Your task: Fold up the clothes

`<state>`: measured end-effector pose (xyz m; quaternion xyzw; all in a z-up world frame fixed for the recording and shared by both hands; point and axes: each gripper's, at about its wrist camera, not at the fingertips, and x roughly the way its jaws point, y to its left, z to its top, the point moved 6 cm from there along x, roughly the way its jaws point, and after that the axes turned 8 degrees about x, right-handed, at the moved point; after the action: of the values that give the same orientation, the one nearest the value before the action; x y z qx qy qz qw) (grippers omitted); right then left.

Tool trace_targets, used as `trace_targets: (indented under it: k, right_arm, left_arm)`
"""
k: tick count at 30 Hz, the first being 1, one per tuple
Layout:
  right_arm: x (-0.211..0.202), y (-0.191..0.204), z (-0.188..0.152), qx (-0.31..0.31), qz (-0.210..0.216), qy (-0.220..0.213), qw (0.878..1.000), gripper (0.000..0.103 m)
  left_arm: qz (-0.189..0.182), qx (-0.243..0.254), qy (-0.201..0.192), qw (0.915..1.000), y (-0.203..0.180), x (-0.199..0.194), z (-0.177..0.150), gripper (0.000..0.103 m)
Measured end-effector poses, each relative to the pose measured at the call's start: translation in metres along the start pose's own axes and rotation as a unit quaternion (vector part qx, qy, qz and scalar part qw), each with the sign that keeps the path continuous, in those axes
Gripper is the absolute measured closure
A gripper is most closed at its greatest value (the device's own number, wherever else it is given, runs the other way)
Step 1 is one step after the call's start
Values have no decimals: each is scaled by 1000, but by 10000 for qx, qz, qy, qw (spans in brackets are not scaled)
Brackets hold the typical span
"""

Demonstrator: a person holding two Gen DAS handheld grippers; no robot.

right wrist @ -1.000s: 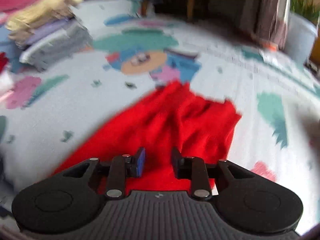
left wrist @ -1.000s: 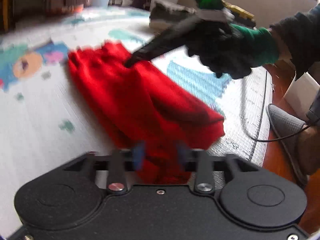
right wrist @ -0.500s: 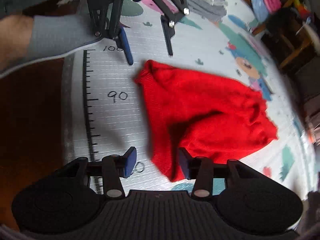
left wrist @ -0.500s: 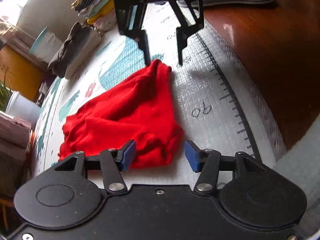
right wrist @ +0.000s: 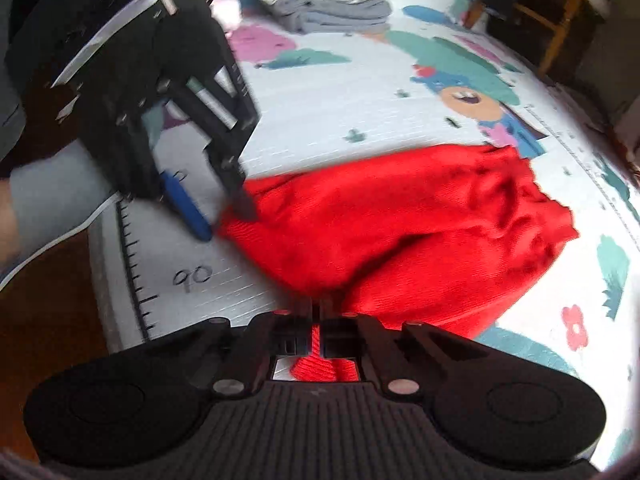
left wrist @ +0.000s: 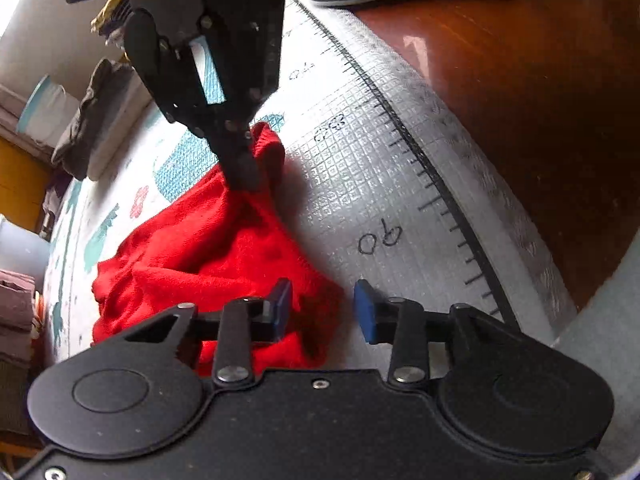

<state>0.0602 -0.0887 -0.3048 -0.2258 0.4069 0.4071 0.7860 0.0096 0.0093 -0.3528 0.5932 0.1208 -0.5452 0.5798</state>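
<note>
The red garment (right wrist: pixel 408 240) lies crumpled on the play mat (right wrist: pixel 320 128), near its ruler edge. The right tool (right wrist: pixel 316 312) pinches one corner of the cloth tight. The left tool (left wrist: pixel 322 312) is spread wide around the other corner, not gripping it.

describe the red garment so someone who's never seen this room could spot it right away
Find the pale play mat printed with cartoon animals and a ruler scale along its edge. Near the handwritten "90" lies a crumpled red garment, one corner pinched by the right gripper. Unlike the folded stack of clothes behind it, it is loose, unfolded and bright red.
</note>
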Motion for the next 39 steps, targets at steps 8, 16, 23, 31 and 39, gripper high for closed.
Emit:
trace_targets:
  k: [8, 16, 23, 31, 39]
  right_arm:
    - [-14, 19, -19, -795, -204, -136, 9965, 35]
    - [2, 27, -34, -1744, -781, -34, 9816, 35]
    - [16, 24, -27, -2235, -1023, -109, 9693, 65]
    - [-2, 11, -6, -1504, -256, 206, 9881, 84]
    - [-48, -14, 27, -603, 699, 743, 9930, 84]
  left_arm:
    - [158, -1252, -171, 9919, 27, -14, -3, 94]
    - [245, -2824, -848, 9552, 79, -45, -21, 94]
    - [117, -3323, -985, 9380, 85, -47, -31, 94]
    - [-552, -2735, -804, 9569, 49, -49, -8, 96]
    - [-591, -3291, -1273, 9338, 104, -79, -16, 96]
